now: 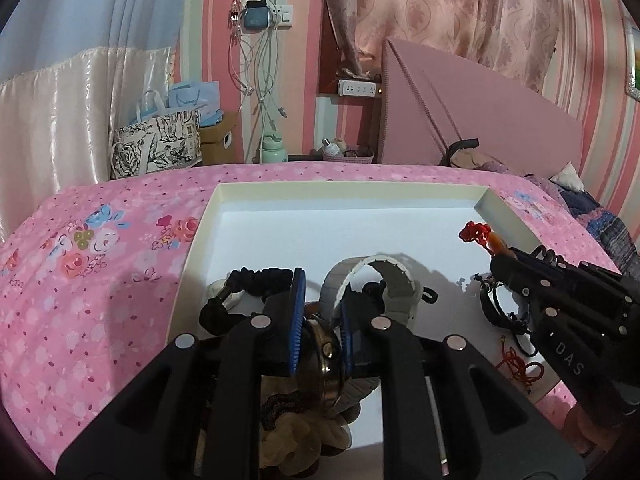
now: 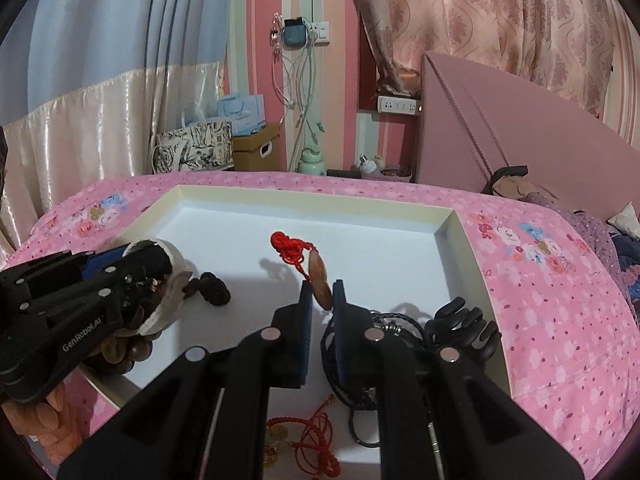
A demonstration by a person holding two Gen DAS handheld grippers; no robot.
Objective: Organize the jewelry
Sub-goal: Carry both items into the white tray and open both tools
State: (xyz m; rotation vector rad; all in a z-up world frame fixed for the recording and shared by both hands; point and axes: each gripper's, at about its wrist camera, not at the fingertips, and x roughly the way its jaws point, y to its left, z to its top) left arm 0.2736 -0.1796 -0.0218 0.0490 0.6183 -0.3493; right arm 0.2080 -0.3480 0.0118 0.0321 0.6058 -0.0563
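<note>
A shallow white tray (image 1: 344,194) lies on the pink flowered bed. My left gripper (image 1: 322,320) is shut on a watch (image 1: 320,346) by its round brass case, low over the tray's near left. The watch's grey-white band (image 1: 386,276) arches up beyond the blue pads. In the right wrist view, my right gripper (image 2: 322,294) is shut on an amber pendant (image 2: 320,282). Its red knotted cord (image 2: 286,246) sticks up past the fingertips. The left gripper (image 2: 152,268) shows at the left there with the white band (image 2: 176,276). The right gripper (image 1: 496,258) shows at the right of the left wrist view.
Also in the tray are a black scrunchie (image 1: 256,280), a beige scrunchie (image 1: 304,440), a black braided cord (image 2: 360,364), a black claw clip (image 2: 464,328), a red bracelet with gold charms (image 2: 312,440) and a dark lump (image 2: 212,288). A pink headboard (image 1: 480,120) rises at the right.
</note>
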